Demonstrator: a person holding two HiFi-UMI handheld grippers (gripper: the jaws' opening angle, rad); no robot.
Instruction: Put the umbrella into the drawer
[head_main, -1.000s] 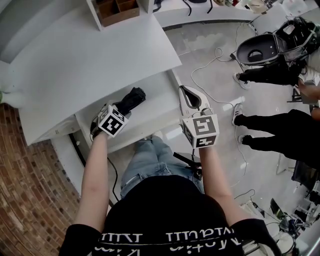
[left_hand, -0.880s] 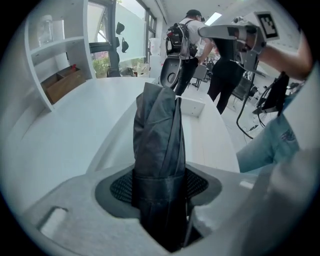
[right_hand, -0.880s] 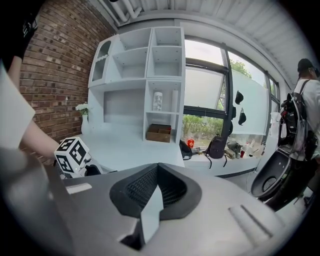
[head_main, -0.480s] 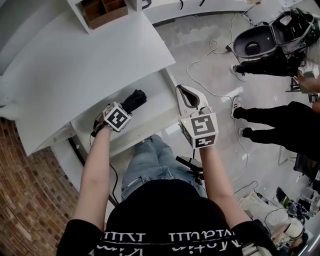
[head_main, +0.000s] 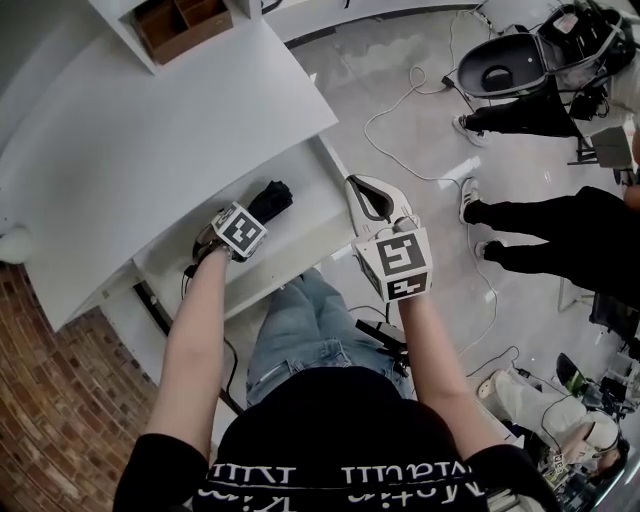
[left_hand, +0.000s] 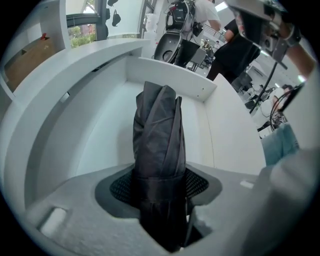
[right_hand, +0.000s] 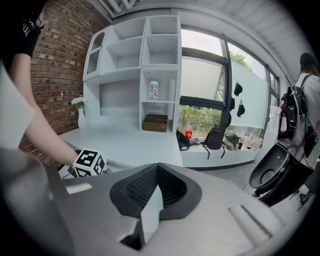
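Observation:
A folded black umbrella (left_hand: 159, 145) sticks out between the jaws of my left gripper (left_hand: 161, 192), which is shut on its strapped lower part. The gripper points steeply down into the open white drawer (left_hand: 107, 130). In the head view the umbrella (head_main: 270, 197) lies over the drawer's inside (head_main: 300, 215), just beyond the left gripper's marker cube (head_main: 240, 230). Whether its far end touches the drawer floor I cannot tell. My right gripper (head_main: 358, 184) hovers at the drawer's right end, its jaws together with nothing between them. From the right gripper view (right_hand: 157, 167) the left cube (right_hand: 90, 162) shows below the desk.
The white desk top (head_main: 150, 130) overhangs the drawer's back. A brown box (head_main: 180, 20) sits in the shelf unit. Cables (head_main: 420, 90) trail over the floor at the right, where people's legs (head_main: 540, 215) and a dark machine (head_main: 510, 65) stand.
My left gripper has sunk lower into the drawer with the umbrella and tipped further downward. The right gripper has dropped a little beside the drawer's end.

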